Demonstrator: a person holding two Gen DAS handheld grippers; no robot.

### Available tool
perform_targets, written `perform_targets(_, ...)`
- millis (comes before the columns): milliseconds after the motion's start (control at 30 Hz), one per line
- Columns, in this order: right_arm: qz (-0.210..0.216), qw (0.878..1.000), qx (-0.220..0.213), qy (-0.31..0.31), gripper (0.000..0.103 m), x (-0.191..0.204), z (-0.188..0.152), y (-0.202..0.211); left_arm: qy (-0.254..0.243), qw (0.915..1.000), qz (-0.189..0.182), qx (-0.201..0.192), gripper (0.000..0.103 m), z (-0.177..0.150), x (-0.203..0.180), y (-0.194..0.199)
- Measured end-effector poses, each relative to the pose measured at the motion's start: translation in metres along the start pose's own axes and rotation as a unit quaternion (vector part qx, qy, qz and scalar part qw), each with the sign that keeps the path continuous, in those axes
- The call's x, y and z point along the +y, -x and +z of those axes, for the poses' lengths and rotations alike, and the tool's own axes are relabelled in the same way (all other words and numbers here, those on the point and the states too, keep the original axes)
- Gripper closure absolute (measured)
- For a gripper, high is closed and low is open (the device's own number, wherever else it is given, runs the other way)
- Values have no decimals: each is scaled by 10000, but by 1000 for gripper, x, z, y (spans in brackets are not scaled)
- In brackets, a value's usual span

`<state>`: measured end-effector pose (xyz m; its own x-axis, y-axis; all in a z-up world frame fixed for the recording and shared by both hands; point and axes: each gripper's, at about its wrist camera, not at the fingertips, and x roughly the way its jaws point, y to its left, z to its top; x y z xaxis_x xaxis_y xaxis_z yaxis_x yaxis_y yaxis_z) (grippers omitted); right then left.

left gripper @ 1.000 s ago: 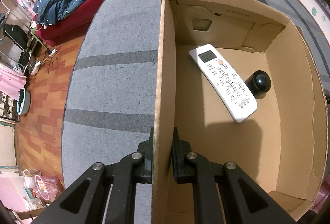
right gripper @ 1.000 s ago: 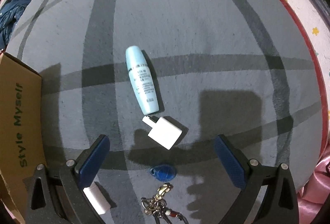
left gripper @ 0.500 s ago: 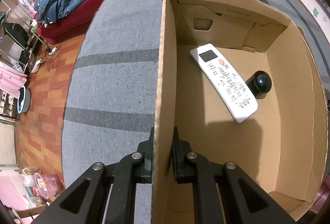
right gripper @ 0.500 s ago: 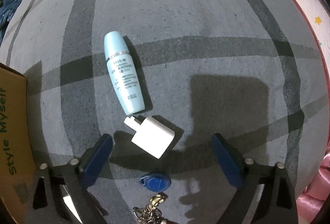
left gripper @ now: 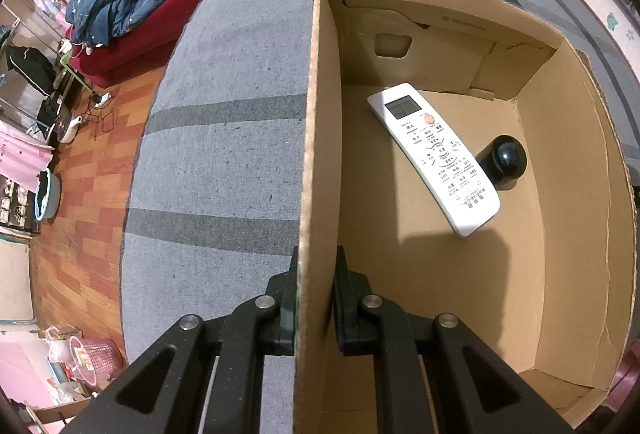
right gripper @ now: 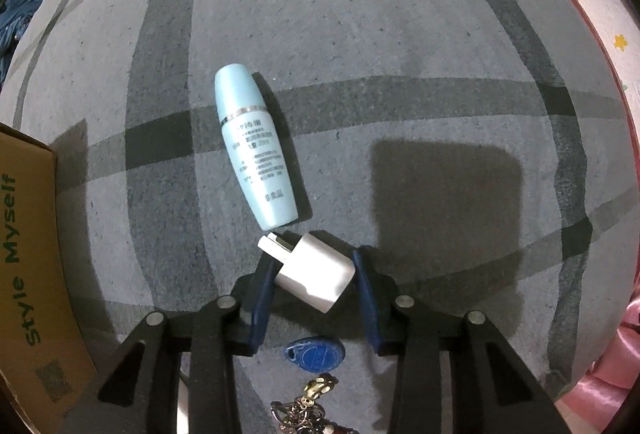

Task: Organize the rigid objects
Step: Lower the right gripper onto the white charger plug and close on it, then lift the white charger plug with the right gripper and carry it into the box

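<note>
My left gripper [left gripper: 316, 274] is shut on the left wall of a cardboard box [left gripper: 318, 138]. Inside the box lie a white remote control [left gripper: 434, 158] and a black round-topped object [left gripper: 506, 160]. My right gripper [right gripper: 314, 268] has closed its blue pads on a white plug adapter [right gripper: 312, 276] resting on the grey plaid surface. A light blue bottle [right gripper: 254, 150] lies just beyond the adapter. A blue key fob [right gripper: 314, 354] with a bunch of keys [right gripper: 306, 408] lies between the gripper's arms.
The box's outer side [right gripper: 24, 266] with green lettering stands at the left of the right wrist view. The plaid surface [left gripper: 224, 162] drops at its left edge to a wooden floor [left gripper: 80, 202]. A red sofa with a blue jacket [left gripper: 124, 2] stands beyond.
My right gripper has moved down over the white adapter and closed from wide open onto it. The left gripper and box have stayed still.
</note>
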<state>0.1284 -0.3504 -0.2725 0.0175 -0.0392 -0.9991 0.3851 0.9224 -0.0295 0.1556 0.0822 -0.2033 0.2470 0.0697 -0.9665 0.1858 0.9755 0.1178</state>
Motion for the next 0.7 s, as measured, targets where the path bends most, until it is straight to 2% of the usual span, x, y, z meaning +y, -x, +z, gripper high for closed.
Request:
perform_targets(233, -23, 10000, -30, 23, 63, 7, -8, 5, -20, 10000, 9, -6, 91, -1, -1, -1)
perform_targets(700, 41, 9996, -284, 38, 63, 19, -26, 49, -50, 10000, -41, -61, 91, -3, 0, 1)
